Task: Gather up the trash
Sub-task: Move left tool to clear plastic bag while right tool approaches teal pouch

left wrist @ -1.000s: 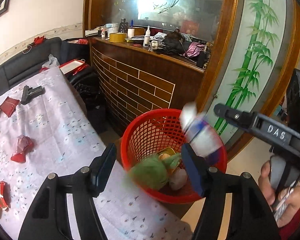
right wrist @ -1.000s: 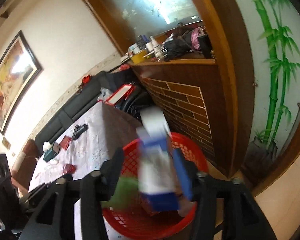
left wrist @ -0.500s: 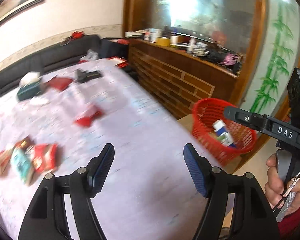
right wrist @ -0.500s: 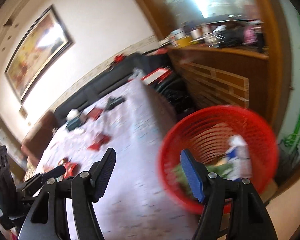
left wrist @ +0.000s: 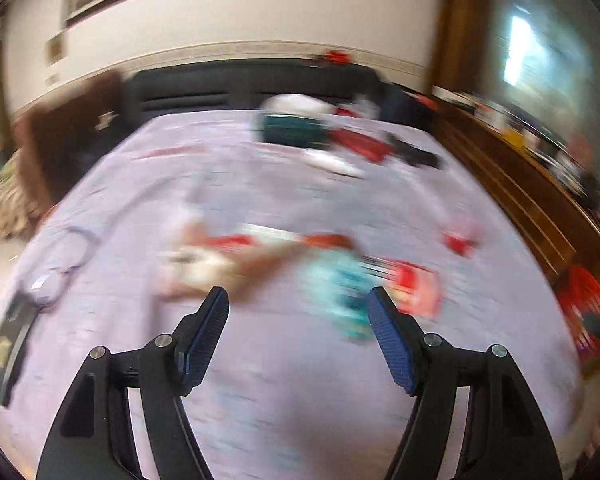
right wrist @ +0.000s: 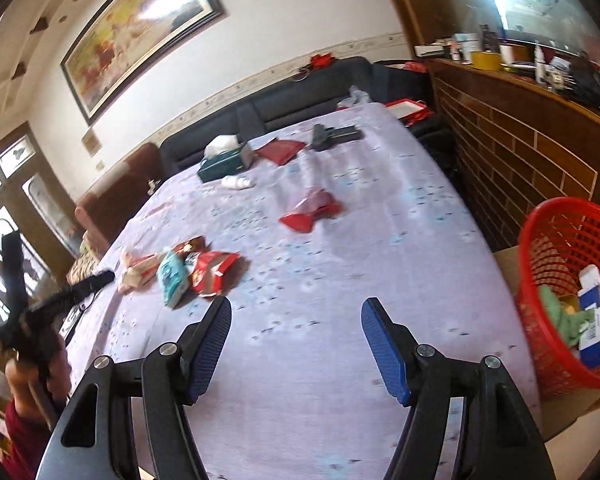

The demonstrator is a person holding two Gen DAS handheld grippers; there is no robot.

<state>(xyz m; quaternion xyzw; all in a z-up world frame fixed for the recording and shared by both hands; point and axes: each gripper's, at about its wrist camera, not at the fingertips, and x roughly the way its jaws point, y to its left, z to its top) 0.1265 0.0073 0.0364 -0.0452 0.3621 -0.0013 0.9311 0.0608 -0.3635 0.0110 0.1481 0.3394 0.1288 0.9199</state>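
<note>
Both my grippers, left gripper (left wrist: 296, 312) and right gripper (right wrist: 296, 324), are hanging wide and empty. Wrappers (right wrist: 198, 266) are lying ahead-left of the right one, basket (right wrist: 556, 216) off right. I'm risking pinching the tablecloth (right wrist: 340, 380) instead.

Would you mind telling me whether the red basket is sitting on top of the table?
No, the red basket stands off the right edge of the table, lower down on a cardboard box.
</note>
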